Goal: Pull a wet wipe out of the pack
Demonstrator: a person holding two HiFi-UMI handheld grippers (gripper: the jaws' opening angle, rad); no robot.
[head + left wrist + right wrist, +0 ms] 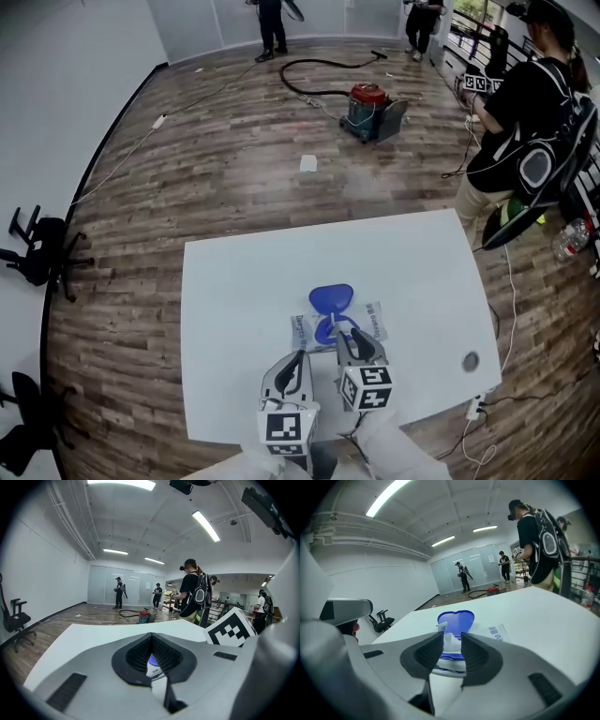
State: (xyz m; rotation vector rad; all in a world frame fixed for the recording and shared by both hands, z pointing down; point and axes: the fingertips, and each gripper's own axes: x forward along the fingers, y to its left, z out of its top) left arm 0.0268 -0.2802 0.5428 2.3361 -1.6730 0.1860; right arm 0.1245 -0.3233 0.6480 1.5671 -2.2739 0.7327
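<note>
A white wet wipe pack (372,323) lies on the white table (234,281) near the front edge, its blue lid (331,298) flipped open towards the far side. My left gripper (302,354) sits at the pack's near left corner; in the left gripper view its jaws (151,656) are closed on a bit of the pack (153,667). My right gripper (349,333) is over the opening. In the right gripper view the right gripper (452,645) is closed on a white wipe (451,639) that stands up in front of the lid (457,619).
A small round grey object (470,360) lies on the table's right side. A person (525,103) stands beyond the table's far right corner. A red vacuum (367,103) with its hose is on the wooden floor, and black chairs (37,248) stand at the left wall.
</note>
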